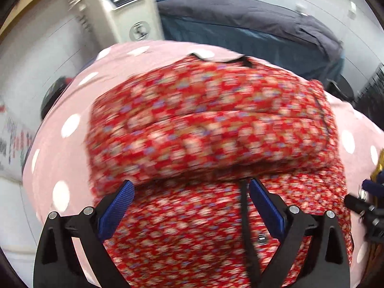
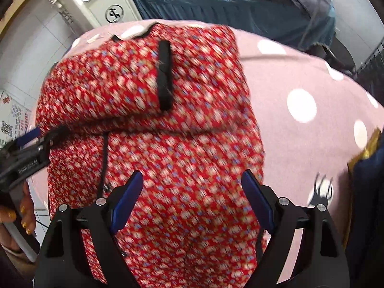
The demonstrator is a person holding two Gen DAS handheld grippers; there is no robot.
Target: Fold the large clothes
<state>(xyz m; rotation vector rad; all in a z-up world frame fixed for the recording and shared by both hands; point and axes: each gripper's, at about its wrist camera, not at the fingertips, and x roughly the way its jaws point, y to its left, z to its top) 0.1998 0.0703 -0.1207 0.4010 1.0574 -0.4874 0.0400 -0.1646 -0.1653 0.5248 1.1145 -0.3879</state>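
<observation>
A red floral garment (image 1: 208, 124) with black trim lies on a pink polka-dot cloth (image 1: 60, 144), its far part folded over toward me in a thick layer. It also shows in the right wrist view (image 2: 172, 124), where a black strap (image 2: 164, 74) lies on the folded part. My left gripper (image 1: 190, 193) is open and empty, hovering over the near part of the garment just below the fold edge. My right gripper (image 2: 192, 187) is open and empty above the garment's near half. The left gripper also appears at the left edge of the right wrist view (image 2: 28, 148).
A white oil heater (image 1: 124, 7) stands behind the table at the left. A bed with dark blue-grey bedding (image 1: 252, 28) lies beyond. The polka-dot cloth (image 2: 312, 110) extends to the right of the garment. A dark blue and gold object (image 2: 367, 168) sits at the right edge.
</observation>
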